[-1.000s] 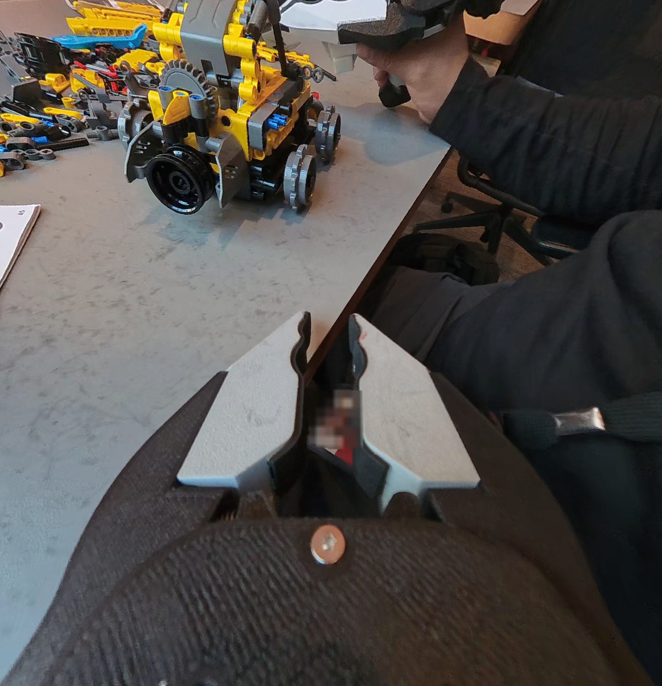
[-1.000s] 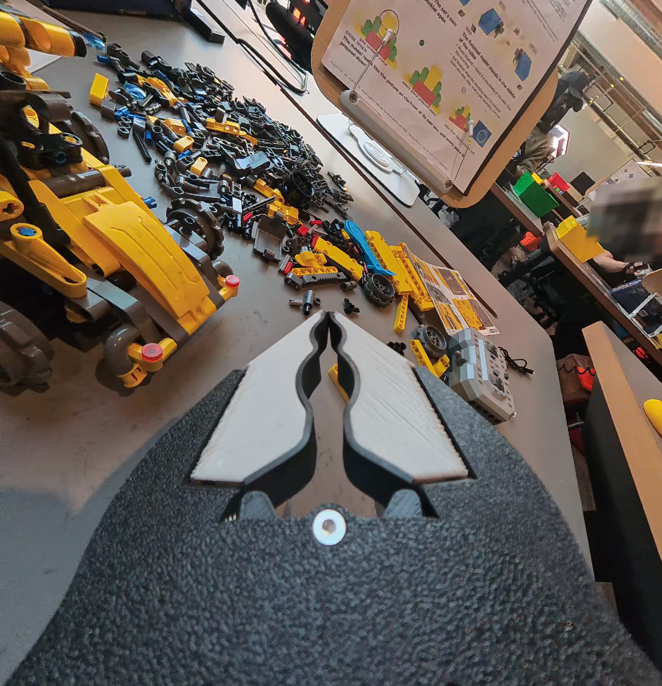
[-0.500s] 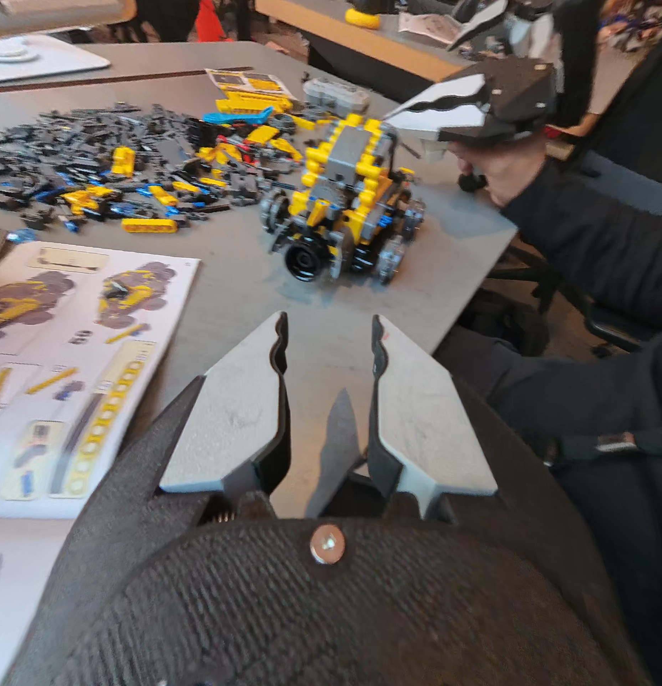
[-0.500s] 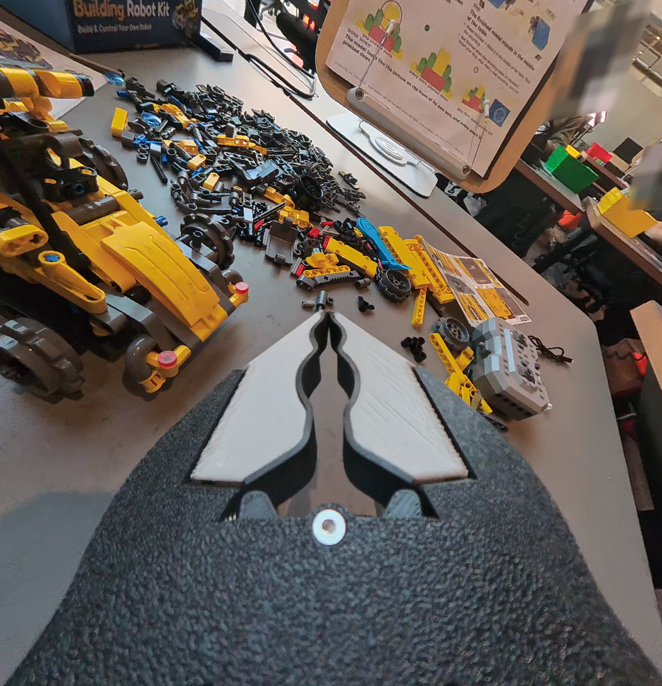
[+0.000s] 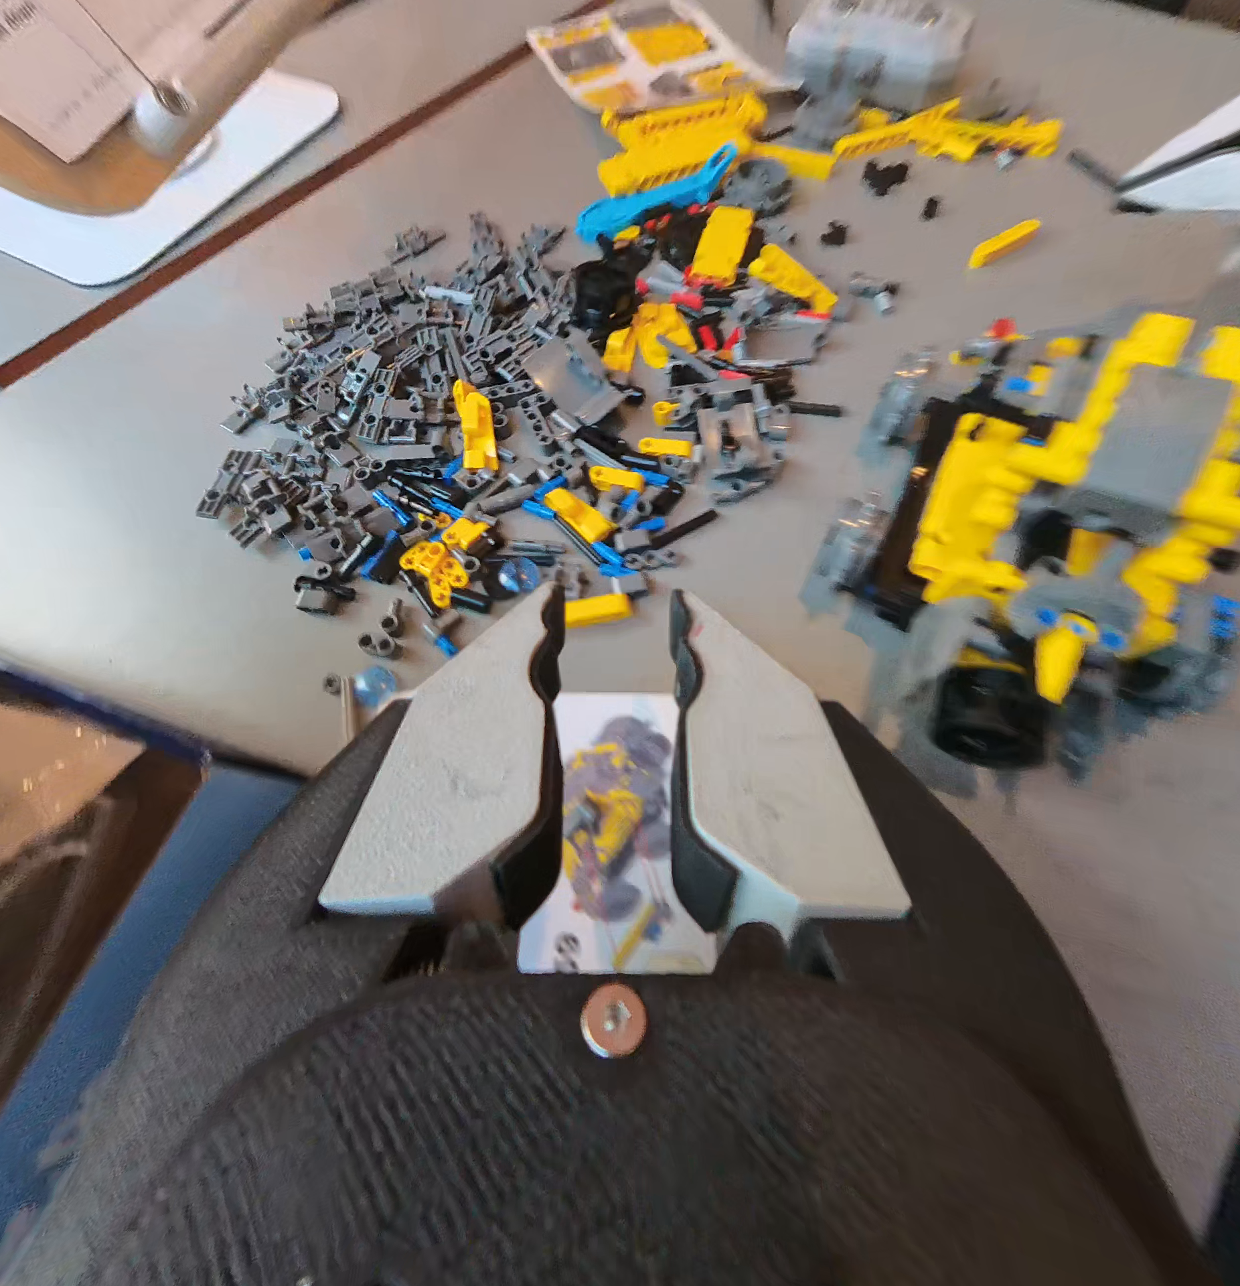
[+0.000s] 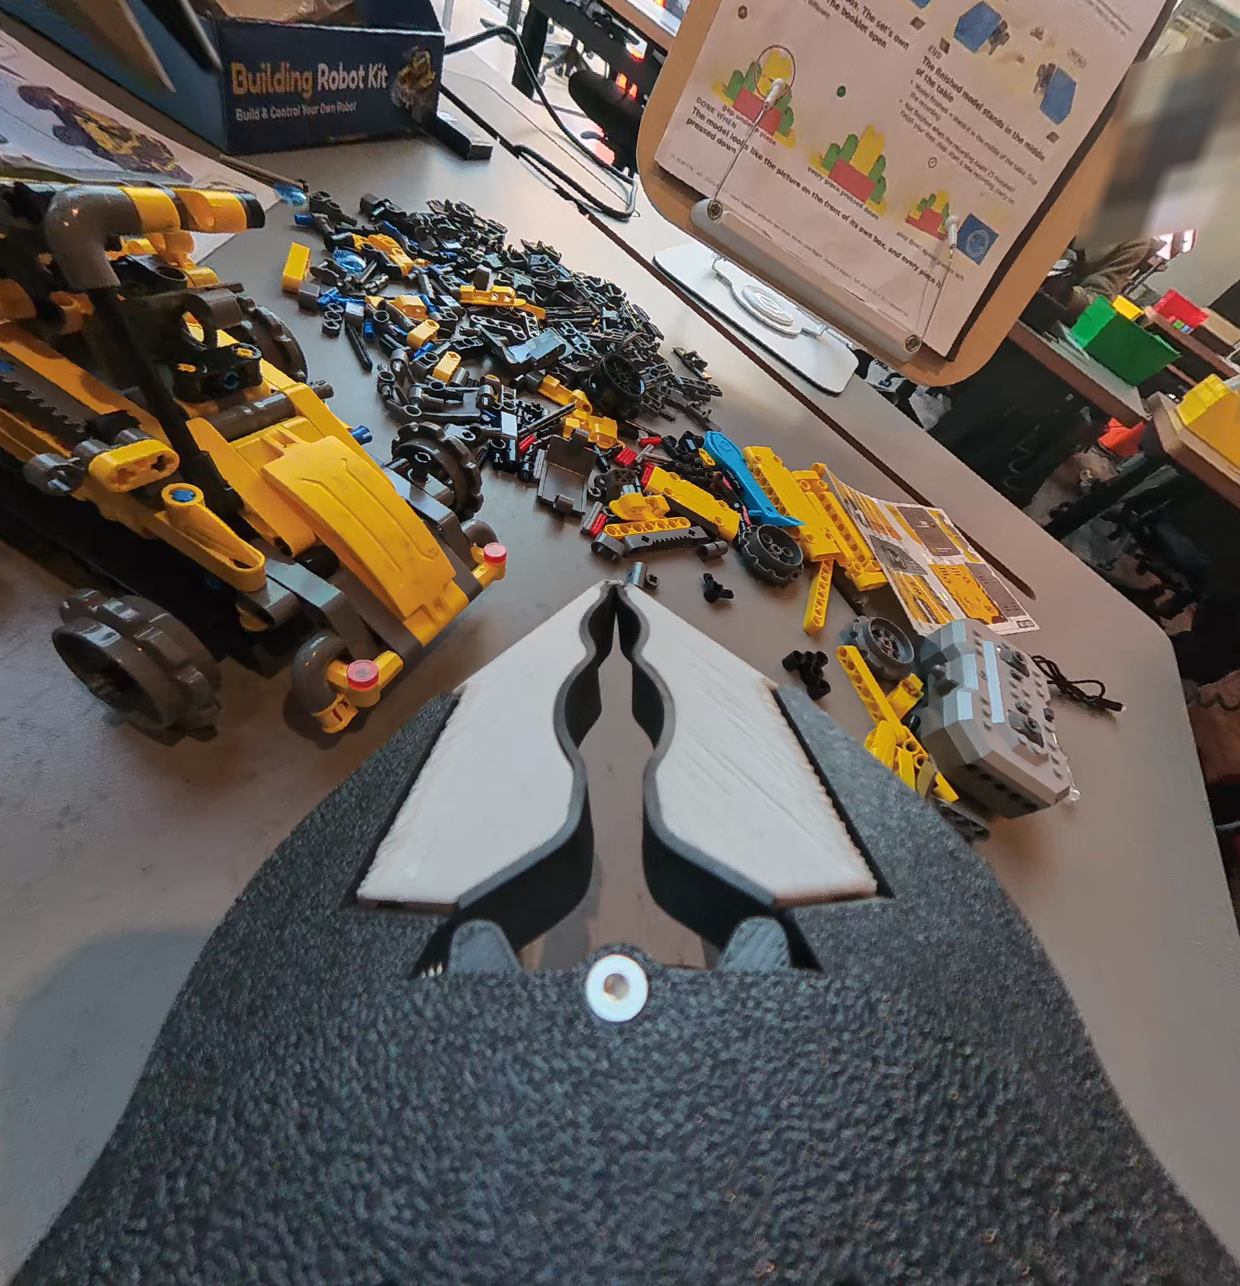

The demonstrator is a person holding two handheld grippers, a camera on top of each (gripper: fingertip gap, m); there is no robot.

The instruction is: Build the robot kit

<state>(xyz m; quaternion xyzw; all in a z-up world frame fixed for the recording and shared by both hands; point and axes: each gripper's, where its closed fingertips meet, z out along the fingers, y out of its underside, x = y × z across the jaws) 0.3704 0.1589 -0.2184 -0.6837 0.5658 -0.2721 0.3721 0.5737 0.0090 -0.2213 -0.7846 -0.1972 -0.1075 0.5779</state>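
Grey surface [image 6: 186, 800] carried a yellow model vehicle [image 6: 207, 480], likely brittle at its joints, at middle left; left claw [image 5: 614, 612] gaped empty, right claw [image 6: 614, 591] closed on nothing.

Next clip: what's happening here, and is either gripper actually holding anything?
Neither holds anything. The left gripper is open, above a printed sheet, its fingers pointing at a pile of loose building pieces on the grey table. The right gripper is shut and empty, over bare table beside a part-built yellow vehicle model, with a grey battery-box block to its right.
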